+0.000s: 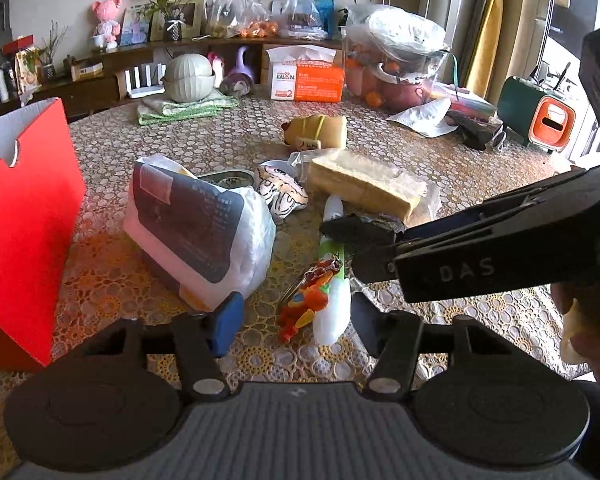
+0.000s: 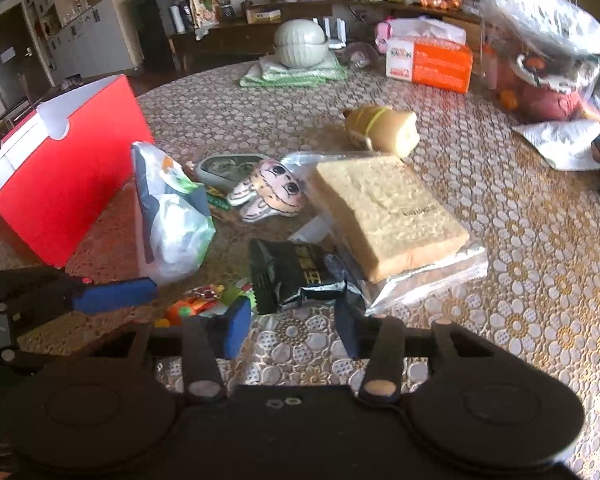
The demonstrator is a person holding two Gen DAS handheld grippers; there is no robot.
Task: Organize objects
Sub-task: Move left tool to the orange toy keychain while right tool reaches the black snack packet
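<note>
A red box stands open at the table's left; it also shows in the right wrist view. My left gripper is open, its fingers either side of a white-green tube with a colourful keychain toy. My right gripper is open just before a black snack packet; in the left wrist view it reaches in from the right over the packet. Bagged bread, a plastic-bagged pack, patterned slippers and a bread-shaped plush lie around.
A lace-patterned tablecloth covers the round table. At the back stand a tissue box, a grey-green lidded bowl on a folded cloth, and bags of fruit. A small tin lies behind the slippers.
</note>
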